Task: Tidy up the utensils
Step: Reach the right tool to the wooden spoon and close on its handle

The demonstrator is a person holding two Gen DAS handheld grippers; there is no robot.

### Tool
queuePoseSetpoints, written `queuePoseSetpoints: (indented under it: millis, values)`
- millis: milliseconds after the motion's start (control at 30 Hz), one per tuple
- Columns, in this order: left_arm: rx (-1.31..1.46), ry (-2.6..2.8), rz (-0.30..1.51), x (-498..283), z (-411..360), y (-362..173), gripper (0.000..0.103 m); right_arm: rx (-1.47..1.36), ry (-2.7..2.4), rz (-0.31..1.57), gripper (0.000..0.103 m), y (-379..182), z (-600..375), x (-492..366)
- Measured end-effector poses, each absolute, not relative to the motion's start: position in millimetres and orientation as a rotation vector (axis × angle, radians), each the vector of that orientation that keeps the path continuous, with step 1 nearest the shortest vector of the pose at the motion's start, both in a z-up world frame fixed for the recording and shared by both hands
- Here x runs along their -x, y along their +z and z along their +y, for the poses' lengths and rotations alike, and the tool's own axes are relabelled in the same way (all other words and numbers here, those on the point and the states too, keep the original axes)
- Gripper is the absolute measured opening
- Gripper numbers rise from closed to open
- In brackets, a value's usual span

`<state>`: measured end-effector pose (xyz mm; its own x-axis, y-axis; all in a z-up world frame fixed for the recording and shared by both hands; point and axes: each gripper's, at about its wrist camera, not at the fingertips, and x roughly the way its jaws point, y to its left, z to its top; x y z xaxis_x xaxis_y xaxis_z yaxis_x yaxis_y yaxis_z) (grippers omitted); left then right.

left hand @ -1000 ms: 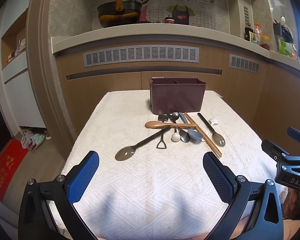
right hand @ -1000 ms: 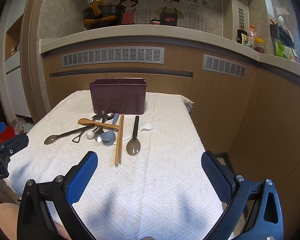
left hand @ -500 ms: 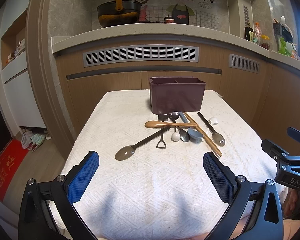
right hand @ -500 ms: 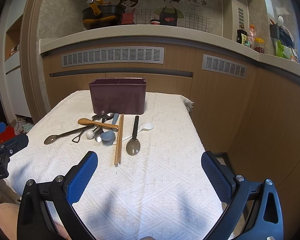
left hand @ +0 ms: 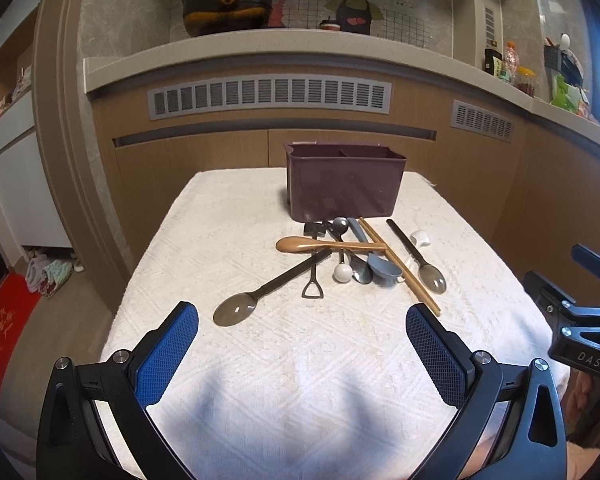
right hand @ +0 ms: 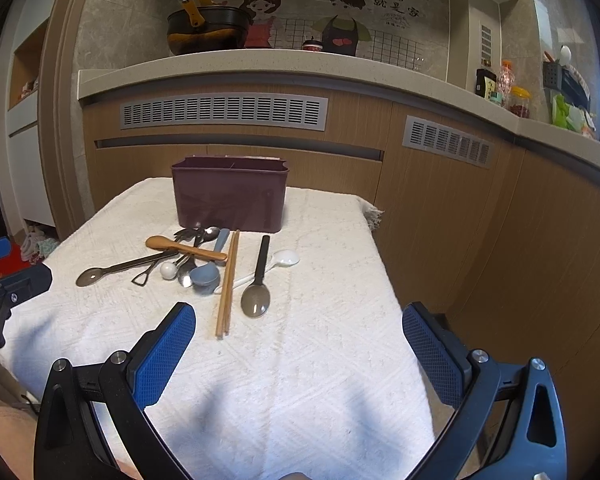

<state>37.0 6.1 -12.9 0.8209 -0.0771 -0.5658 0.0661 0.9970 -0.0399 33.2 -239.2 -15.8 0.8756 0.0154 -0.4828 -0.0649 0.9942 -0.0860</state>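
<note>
Left wrist view showed the utensils (left hand: 348, 256) lying in a loose pile on the white tablecloth (left hand: 300, 360), just in front of the maroon caddy (left hand: 342, 184), which stood at the far middle of the table with a divider visible at its rim. The whole pile lay ahead of both grippers and well apart from them. The left gripper (left hand: 302, 330) hovered low at the near edge with its blue pads spread wide and nothing between them; the right gripper (right hand: 298, 330) was likewise wide apart and empty.

Nearest the left fingers was the dark long-handled spoon (left hand: 268, 290), bowl toward the camera and handle running diagonally away to the right, where it disappeared under the wooden spoon (left hand: 328, 245) lying crosswise. That spoon's free bowl end looked like the easiest first pick for the left hand, judging by position. From the right wrist view, the chopsticks (right hand: 228, 284) ran almost straight away from the fingers, near tips closest, and the black-handled spoon (right hand: 258, 284) lay just beside them on the right, bowl nearest; both sat closer to the right gripper than to the left.

In the middle, a grey-blue spoon (right hand: 206, 274), a metal spoon, a small shovel-shaped piece (left hand: 313, 284) and a white ceramic spoon (right hand: 280, 261) overlapped or touched, so lifting one there could drag its neighbours. Nothing stood between either gripper and the pile.
</note>
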Motion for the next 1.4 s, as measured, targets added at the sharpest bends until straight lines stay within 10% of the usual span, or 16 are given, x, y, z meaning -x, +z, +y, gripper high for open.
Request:
queuePoseSetpoints:
  millis: [800,967,1400]
  values:
    - [0.007,-0.112,0.684,-138.2,94.2,-45.5,0.102,0.226,0.305,0.708,0.102,-58.5,-156.4,-174.3]
    - [0.040,-0.138,0.747,-137.9,103.9,-59.0,0.080,0.381,0.499,0.734,0.049,-58.9,-109.9,-206.6]
    - [0.009,-0.258,0.784,-140.9,100.4,-63.3,0.077,0.417,0.783,1.002,0.034,-81.1,-62.0,-270.9]
